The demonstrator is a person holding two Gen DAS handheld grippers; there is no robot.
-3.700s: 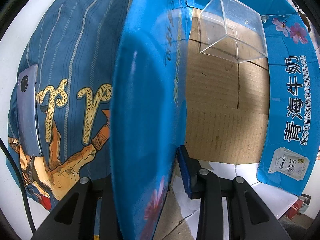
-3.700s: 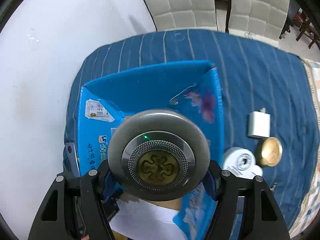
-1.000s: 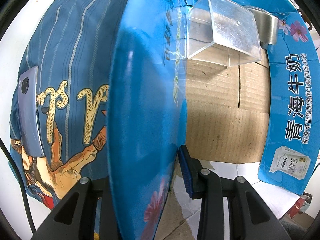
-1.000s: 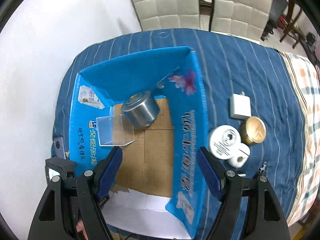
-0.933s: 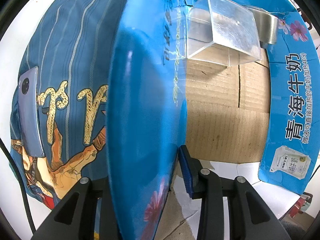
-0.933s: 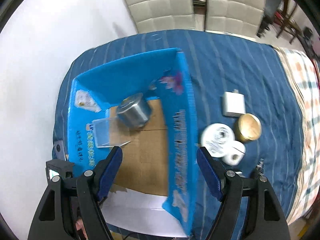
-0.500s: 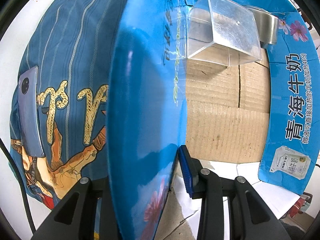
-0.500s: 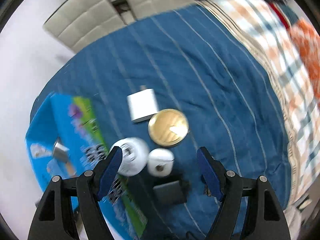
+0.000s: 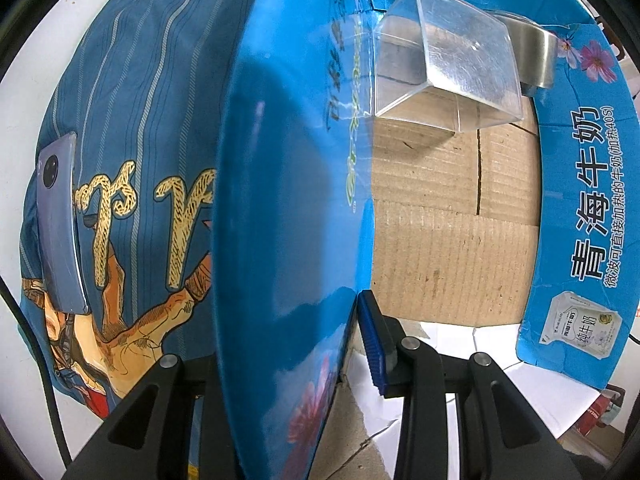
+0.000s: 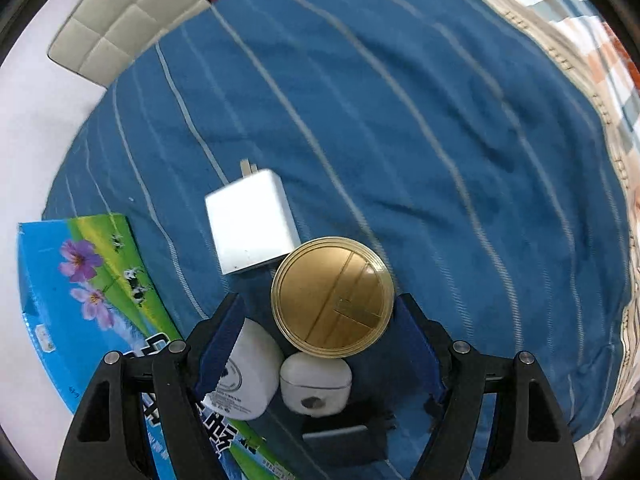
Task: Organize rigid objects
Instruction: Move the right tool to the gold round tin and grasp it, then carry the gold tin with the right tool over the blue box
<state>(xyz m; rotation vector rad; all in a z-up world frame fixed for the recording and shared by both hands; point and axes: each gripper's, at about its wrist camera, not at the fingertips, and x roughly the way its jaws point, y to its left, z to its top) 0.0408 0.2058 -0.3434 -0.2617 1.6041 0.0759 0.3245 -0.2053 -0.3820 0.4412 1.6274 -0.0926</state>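
My left gripper [image 9: 288, 344] is shut on the near wall of the blue cardboard box [image 9: 288, 200] and holds it. Inside the box a clear plastic cube [image 9: 448, 64] lies on the brown floor, with a silver metal tin [image 9: 534, 60] behind it. My right gripper [image 10: 320, 320] is open and empty, its blue pads on either side of a round gold tin [image 10: 332, 296] on the blue striped cloth. A white charger [image 10: 250, 226], a white round jar [image 10: 248, 376] and a small white earbud case [image 10: 316, 380] lie close around the gold tin.
A phone [image 9: 60, 224] lies on the printed cloth left of the box. A dark flat object [image 10: 344, 444] lies below the earbud case. The box's outer wall [image 10: 92, 296] stands left of the right gripper. A padded chair [image 10: 120, 12] stands beyond the table edge.
The right gripper has let go of the silver tin inside the box, swung right and come down over the gold tin. The left gripper has kept its hold on the box wall.
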